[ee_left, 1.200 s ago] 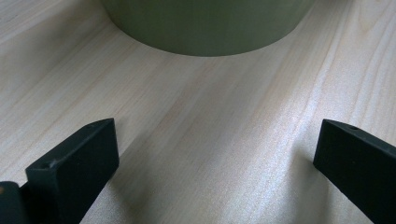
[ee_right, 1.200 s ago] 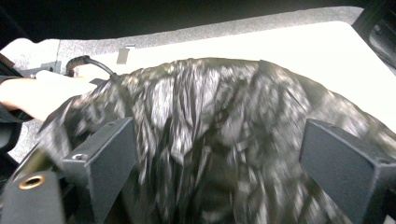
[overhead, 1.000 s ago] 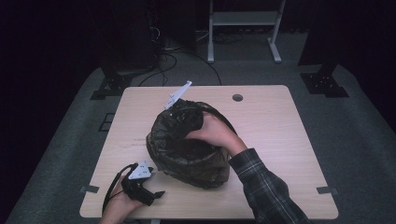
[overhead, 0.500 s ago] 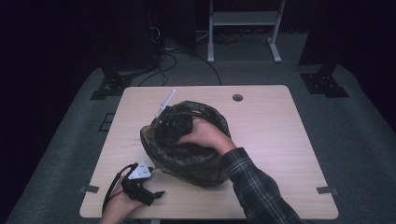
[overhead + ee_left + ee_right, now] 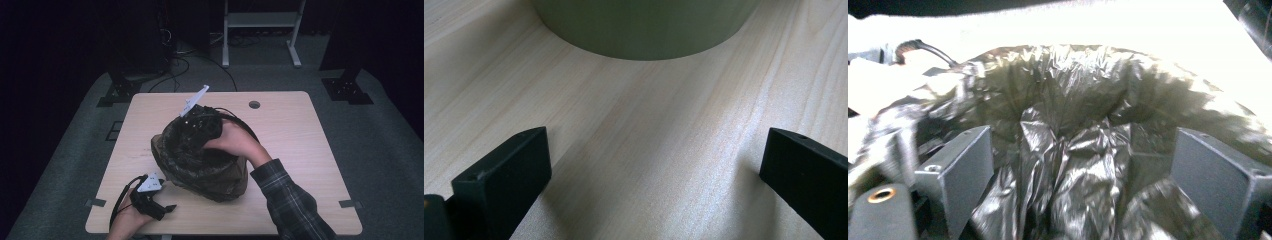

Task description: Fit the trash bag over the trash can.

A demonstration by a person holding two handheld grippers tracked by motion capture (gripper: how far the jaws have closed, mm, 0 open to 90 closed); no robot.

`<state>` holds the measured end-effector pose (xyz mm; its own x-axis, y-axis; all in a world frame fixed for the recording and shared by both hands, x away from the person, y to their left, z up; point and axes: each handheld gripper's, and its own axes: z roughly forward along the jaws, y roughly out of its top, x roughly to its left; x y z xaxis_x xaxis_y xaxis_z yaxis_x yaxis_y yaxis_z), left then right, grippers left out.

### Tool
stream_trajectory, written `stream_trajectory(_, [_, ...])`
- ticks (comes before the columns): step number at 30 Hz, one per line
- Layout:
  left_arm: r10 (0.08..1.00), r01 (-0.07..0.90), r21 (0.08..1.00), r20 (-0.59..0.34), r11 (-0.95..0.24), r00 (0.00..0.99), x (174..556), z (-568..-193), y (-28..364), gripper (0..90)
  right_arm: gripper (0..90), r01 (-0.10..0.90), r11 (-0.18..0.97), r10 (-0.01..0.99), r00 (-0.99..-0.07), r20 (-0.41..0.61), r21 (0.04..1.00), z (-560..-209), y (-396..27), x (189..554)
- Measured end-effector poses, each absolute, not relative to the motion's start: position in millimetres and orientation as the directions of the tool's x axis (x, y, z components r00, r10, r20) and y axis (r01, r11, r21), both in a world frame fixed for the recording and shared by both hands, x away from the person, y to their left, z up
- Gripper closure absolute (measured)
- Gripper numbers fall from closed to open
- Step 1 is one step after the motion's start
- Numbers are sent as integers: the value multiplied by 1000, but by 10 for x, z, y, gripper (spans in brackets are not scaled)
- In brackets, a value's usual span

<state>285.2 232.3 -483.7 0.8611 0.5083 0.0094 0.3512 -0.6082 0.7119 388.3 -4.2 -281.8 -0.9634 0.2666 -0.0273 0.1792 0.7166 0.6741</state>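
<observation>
- Reaching into the mouth of the black bin bag at centre frame in the high view: right gripper, grey three-cornered plate tilted up toward the upper middle.
- Standing wide apart in the right gripper view: both jaws, with crumpled folds of the bag bulging between them, nothing pinched.
- Draped over a green round bin, seen at the top of the left gripper view; bin sitting near the middle of the wooden table.
- Resting low at the lower left of the high view, near the table's front edge: left gripper, just beside the bag.
- Spread wide over bare wood, holding nothing: left jaws.
</observation>
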Motion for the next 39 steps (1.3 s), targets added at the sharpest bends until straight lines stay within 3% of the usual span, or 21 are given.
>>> stream_trajectory(17, [508,350,713,10,-608,861,2852,-4838,2323,0,100,167,596,290,-957,-17,786,-2581,-898,3449])
stream_trajectory(26, [505,349,713,9,-609,863,2854,-4838,2326,0,101,175,559,362,-931,-49,810,-2792,-1403,3154])
stream_trajectory(39, [499,346,710,9,-613,866,2858,-4836,2333,0,100,251,506,426,-905,14,825,-3438,-1737,2939])
